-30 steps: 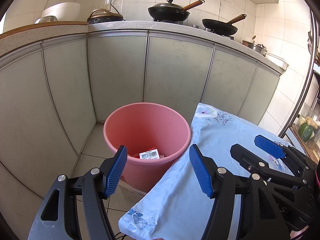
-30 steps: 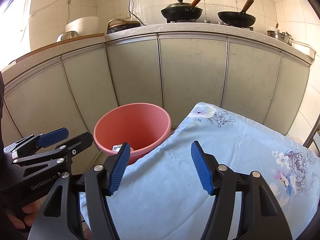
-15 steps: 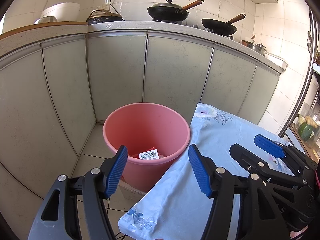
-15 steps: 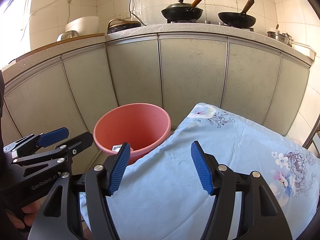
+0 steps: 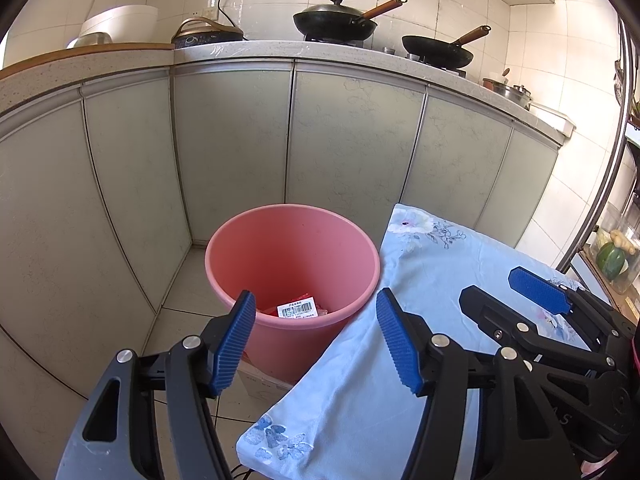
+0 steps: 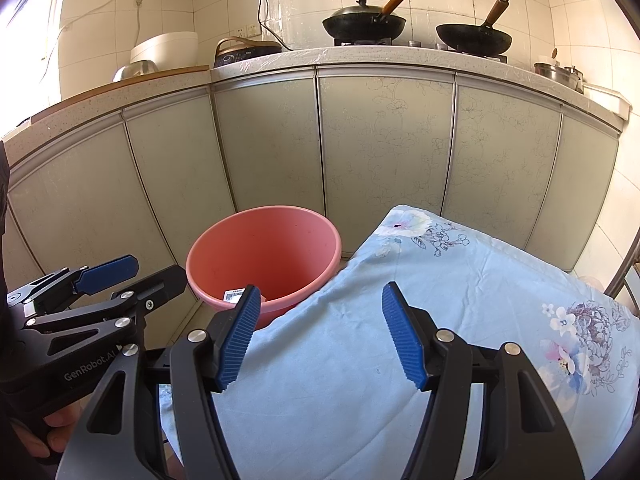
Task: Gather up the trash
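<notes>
A pink bucket [image 5: 292, 240] stands on the floor by the cabinets, left of the table; it also shows in the right wrist view [image 6: 264, 252]. Inside it lies a red wrapper with a white barcode label [image 5: 298, 309], partly seen in the right wrist view [image 6: 234, 294]. My left gripper [image 5: 316, 340] is open and empty, held near the bucket's front rim. My right gripper [image 6: 320, 334] is open and empty above the light blue floral tablecloth [image 6: 420, 300]. Each gripper shows in the other's view, the right one [image 5: 532, 300] and the left one [image 6: 120, 280].
Grey cabinet doors [image 5: 232, 152] curve around behind the bucket. Two black woks [image 5: 336, 24] and a rice cooker [image 5: 120, 24] sit on the counter. A cardboard box [image 5: 260, 380] lies under the bucket. A shelf with produce [image 5: 612, 256] stands at the right.
</notes>
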Demonstrator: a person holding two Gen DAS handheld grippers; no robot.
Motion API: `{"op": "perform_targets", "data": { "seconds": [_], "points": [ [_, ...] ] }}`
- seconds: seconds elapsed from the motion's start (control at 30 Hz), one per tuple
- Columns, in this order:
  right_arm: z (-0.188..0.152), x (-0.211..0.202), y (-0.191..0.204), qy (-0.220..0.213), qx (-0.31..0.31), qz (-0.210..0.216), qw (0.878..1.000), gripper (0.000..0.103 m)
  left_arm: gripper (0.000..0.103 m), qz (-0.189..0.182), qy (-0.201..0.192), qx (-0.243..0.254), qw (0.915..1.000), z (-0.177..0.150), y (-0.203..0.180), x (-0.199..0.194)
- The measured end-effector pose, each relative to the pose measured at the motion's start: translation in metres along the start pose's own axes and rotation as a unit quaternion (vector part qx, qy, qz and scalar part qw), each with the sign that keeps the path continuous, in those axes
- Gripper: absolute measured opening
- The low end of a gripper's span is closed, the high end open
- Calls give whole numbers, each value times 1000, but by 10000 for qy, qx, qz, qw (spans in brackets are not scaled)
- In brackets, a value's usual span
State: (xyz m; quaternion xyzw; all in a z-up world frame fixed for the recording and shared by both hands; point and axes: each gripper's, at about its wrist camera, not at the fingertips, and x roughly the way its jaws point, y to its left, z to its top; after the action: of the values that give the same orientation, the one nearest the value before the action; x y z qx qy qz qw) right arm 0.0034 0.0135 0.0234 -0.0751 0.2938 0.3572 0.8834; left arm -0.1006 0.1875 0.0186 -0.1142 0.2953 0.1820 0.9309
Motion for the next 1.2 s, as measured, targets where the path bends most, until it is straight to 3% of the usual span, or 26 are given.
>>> {"op": "perform_targets", "data": {
  "seconds": [1.2],
  "points": [
    [-5,8,-5,96,36,-47,9999,64,61,3,173,77,9998,-4,-4,15]
  ]
}}
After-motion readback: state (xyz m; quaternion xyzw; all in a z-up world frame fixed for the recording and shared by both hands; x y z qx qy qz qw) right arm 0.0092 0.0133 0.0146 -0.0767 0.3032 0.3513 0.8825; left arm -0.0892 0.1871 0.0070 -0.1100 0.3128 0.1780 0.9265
